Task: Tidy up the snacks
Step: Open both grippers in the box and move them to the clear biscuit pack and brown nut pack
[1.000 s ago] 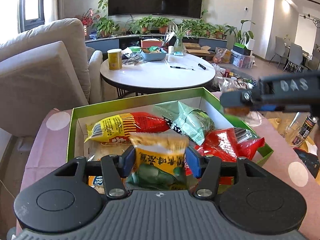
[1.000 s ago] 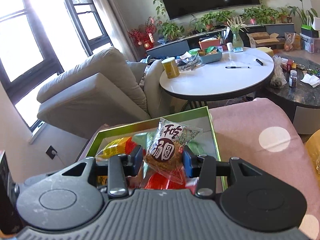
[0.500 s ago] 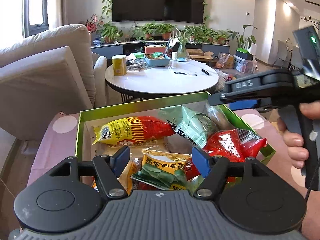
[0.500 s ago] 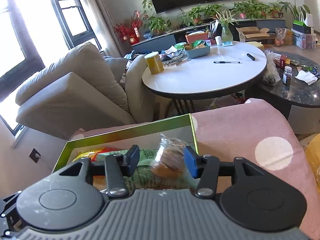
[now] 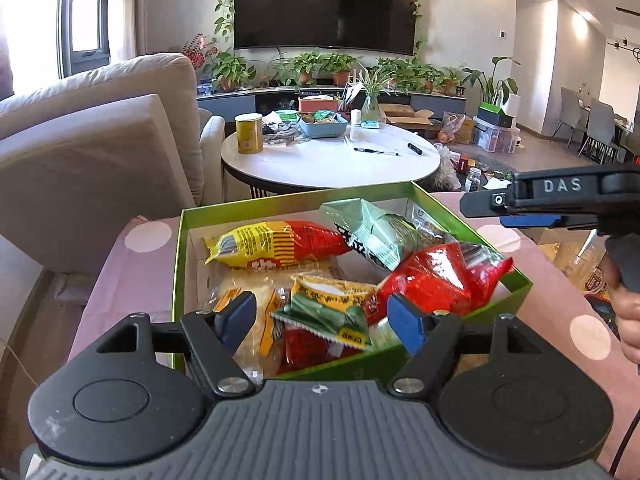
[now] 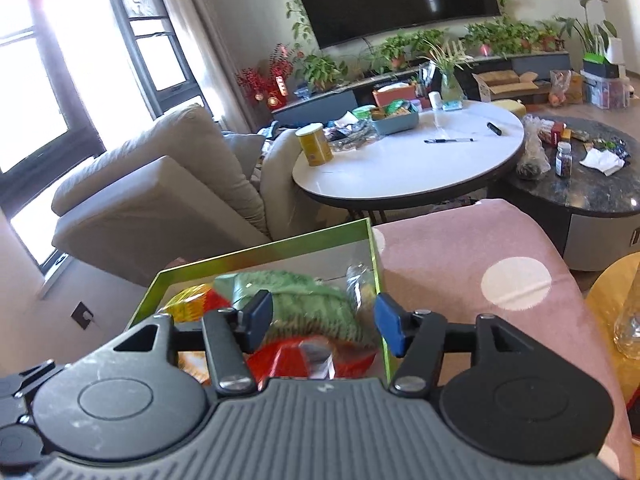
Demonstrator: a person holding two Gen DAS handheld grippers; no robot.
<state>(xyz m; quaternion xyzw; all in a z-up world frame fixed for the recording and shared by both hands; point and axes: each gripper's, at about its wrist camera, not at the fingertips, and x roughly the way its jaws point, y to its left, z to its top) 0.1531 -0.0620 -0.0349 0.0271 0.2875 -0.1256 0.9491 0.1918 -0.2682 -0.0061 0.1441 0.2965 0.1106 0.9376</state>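
The green box (image 5: 296,200) rests on the pink dotted cover (image 5: 132,264). Inside it lie the snack packets, among them the yellow-green packet (image 5: 328,308) near its front wall. Above the box, left tongs (image 5: 320,320) and right tongs (image 6: 320,320) have just been opening and stand apart, gripping nothing.

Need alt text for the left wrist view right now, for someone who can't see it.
The left gripper, jaws just opened and empty, hovers over a green box of snack packets on a pink dotted cloth; a yellow-green packet lies between its blue fingertips. The right gripper reaches in at right; a round white table stands beyond.
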